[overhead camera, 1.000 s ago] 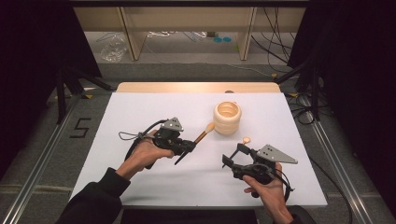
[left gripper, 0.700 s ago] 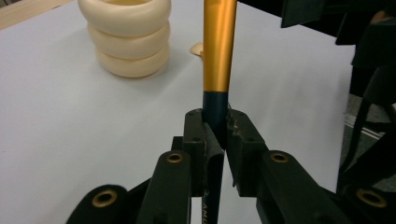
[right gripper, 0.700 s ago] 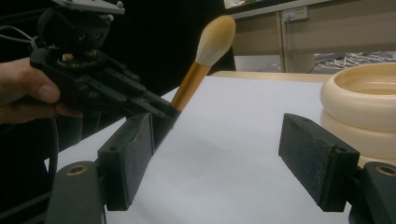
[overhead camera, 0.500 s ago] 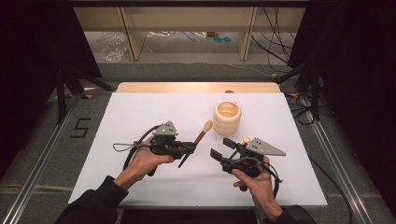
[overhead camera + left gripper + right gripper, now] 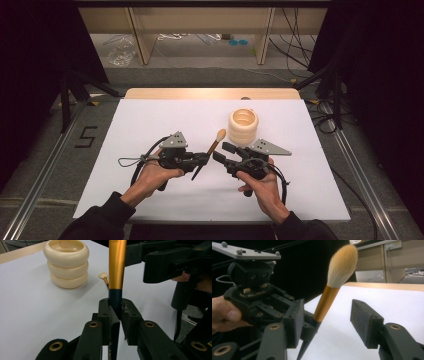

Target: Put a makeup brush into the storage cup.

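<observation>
The white table (image 5: 150, 125) carries a cream ring stack (image 5: 243, 126). The left gripper (image 5: 202, 160) is clamped on the dark handle of a makeup brush (image 5: 214, 145), raised above the table. The right gripper (image 5: 224, 152) has its jaws apart around the brush; they have just been closing, pads not pressing.

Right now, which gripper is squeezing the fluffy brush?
The left gripper: its jaws clamp the brush by its dark handle. The right gripper stands open around it.

A black figure "5" (image 5: 86, 137) was marked on the grey floor, just left of the white table (image 5: 150, 120). On the dark handle of the brush (image 5: 116, 270), below its gold ferrule, pale letters began "AM"; the rest was cut off and could not be read.
</observation>
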